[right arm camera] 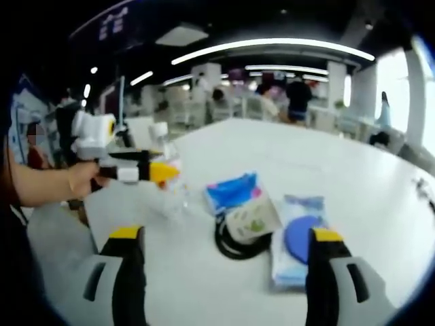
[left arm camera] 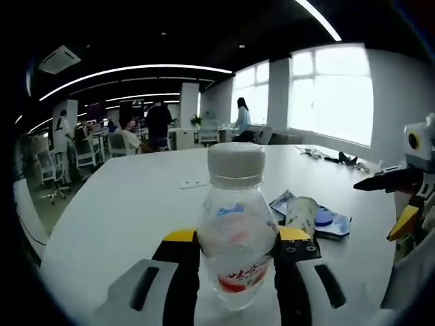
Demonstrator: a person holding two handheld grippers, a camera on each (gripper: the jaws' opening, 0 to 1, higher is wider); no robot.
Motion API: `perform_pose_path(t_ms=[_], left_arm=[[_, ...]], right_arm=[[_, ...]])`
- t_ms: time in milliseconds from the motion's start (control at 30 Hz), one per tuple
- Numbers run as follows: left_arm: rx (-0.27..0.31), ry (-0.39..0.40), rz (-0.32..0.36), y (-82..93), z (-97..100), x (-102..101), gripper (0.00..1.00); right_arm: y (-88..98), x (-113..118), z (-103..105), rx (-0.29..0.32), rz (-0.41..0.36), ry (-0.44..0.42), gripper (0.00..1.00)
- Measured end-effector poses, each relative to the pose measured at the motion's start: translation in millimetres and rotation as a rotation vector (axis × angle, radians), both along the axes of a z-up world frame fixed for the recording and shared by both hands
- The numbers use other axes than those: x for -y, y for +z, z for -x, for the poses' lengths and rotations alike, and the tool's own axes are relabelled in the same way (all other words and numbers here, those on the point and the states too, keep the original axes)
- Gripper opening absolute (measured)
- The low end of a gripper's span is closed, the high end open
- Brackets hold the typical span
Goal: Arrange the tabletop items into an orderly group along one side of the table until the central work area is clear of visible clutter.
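A clear plastic bottle [left arm camera: 236,227] with a pale screw cap [left arm camera: 236,161] is being held upright between the two jaws of the left claw [left arm camera: 236,252], which is clamped on its lower body. Whether any liquid is inside cannot be told. Its label is being seen as a blue patch above and red characters below, too blurred to be read.

In the left gripper view, beyond the bottle at about 2 o'clock, a small group of items is lying on the white table [left arm camera: 122,204]: a pale cylindrical cup [left arm camera: 300,215] tipped on its side and a blue round disc [left arm camera: 323,218] resting on a plastic packet [left arm camera: 338,226].

In the right gripper view the right claw [right arm camera: 228,268] is being held with its jaws wide apart and nothing between them. Just ahead of it, at 12 o'clock, a black ring [right arm camera: 234,246] is lying flat with the cup partly inside it, green print on the cup not legible. A blue tissue pack [right arm camera: 233,191] is lying just behind, and the packet with the blue disc just to the right, at 1 o'clock. The bottle is being seen at 10 o'clock, gripped by the left claw in a person's hand [right arm camera: 80,179]
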State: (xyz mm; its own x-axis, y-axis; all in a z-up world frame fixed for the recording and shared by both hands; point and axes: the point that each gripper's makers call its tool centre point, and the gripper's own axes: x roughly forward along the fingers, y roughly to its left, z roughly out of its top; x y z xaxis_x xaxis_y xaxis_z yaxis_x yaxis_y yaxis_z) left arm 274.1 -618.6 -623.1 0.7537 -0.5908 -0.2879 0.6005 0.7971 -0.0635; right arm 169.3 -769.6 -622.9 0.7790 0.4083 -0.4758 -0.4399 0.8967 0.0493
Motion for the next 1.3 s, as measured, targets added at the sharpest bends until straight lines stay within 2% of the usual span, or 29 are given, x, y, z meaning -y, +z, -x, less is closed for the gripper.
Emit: perform_pose_path(t_ms=[500,667,833,1300], left_arm=[[0.047,0.007,-0.019,20.2,-45.4,-26,0.41],[0.039,0.004,-0.016,20.6,-59.5,-30,0.41],[0.057,-0.001,-0.035,21.9,-75.6,-32,0.41],[0.084,0.002,-0.037,22.4,-119.3,-40,0.41]], right_arm=[[-9.4,2,2,-0.026,0.023,-0.002,0.97],[-14.0,0,3,-0.052,0.021,0.011,0.97],[-18.2,-1,1,-0.068,0.026,0.013,0.97],[-27.1,-3,-14,-0.094,0.038,0.015,0.97]])
